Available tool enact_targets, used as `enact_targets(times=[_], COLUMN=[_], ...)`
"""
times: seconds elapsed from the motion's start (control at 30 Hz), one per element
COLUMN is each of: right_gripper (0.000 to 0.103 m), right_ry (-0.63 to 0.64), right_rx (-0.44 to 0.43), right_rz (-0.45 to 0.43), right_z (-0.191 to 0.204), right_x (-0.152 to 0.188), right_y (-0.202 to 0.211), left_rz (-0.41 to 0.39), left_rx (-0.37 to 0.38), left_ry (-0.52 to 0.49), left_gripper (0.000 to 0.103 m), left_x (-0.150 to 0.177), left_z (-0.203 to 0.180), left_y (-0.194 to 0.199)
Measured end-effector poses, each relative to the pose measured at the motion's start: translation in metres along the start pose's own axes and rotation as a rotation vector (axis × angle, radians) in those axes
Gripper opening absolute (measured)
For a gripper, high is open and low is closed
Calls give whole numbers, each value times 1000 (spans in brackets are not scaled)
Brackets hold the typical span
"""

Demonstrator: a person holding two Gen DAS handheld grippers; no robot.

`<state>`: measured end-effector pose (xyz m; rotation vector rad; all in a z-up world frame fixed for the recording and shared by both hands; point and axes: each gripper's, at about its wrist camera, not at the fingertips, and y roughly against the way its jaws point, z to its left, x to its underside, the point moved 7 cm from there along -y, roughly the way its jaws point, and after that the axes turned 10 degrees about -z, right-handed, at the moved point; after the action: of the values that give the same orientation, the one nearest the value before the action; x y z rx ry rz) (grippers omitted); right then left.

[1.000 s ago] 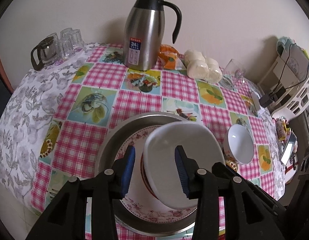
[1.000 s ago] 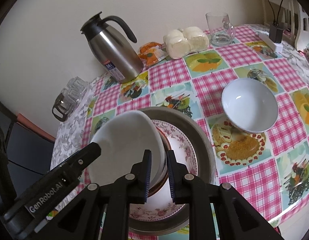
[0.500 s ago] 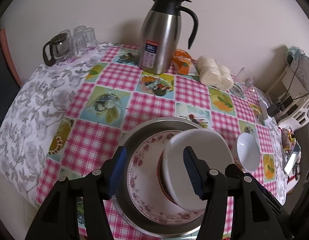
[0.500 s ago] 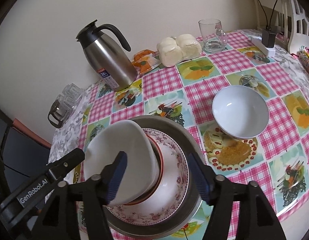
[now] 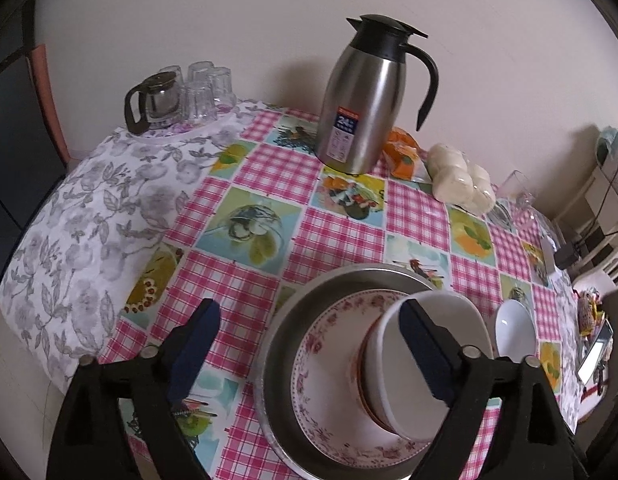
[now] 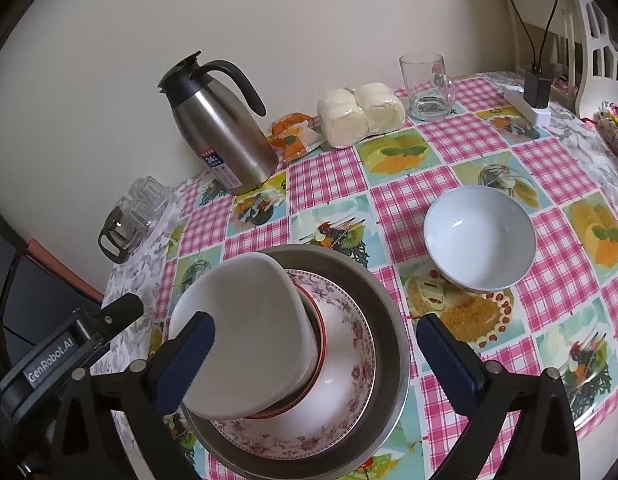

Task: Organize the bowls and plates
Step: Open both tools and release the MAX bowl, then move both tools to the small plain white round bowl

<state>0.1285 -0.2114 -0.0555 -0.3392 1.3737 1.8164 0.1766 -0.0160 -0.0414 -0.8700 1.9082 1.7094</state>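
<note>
Both claws have just been opening and are now sitting spread wide with nothing pinched: on the surface the stack is one steel basin holding one floral plate, one red-rimmed bowl and one white dish leaning tilted on top. The right claw is framing that stack. One loose white bowl is waiting at about 1 o'clock from it and looking nearer than to the left claw, so I'm guessing the right hand takes it.

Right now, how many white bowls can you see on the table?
2. One squarish white bowl sits tilted on top of the stack inside the metal pan. One round white bowl stands alone on the checked tablecloth, right of the pan. Others could hide beneath.
</note>
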Motion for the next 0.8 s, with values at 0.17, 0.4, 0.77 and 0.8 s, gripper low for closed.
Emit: enact_targets(times=[0.17, 0.4, 0.77, 0.8], right_gripper=[103, 103, 103, 103], right_ry=[0, 12, -33, -42], right_rx=[-1, 5, 24, 31], right_rz=[-7, -18, -43, -48], right_z=[-1, -5, -41, -47], right_x=[-1, -5, -17, -19], right_y=[1, 7, 22, 24], left_rz=[-22, -35, -85, -91], left_rx=[-37, -44, 13, 21], left_ry=[-8, -2, -98, -108], left_gripper=[96, 96, 96, 96], left_x=[-1, -1, 3, 4], left_z=[4, 2, -52, -58], left_y=[1, 5, 18, 20])
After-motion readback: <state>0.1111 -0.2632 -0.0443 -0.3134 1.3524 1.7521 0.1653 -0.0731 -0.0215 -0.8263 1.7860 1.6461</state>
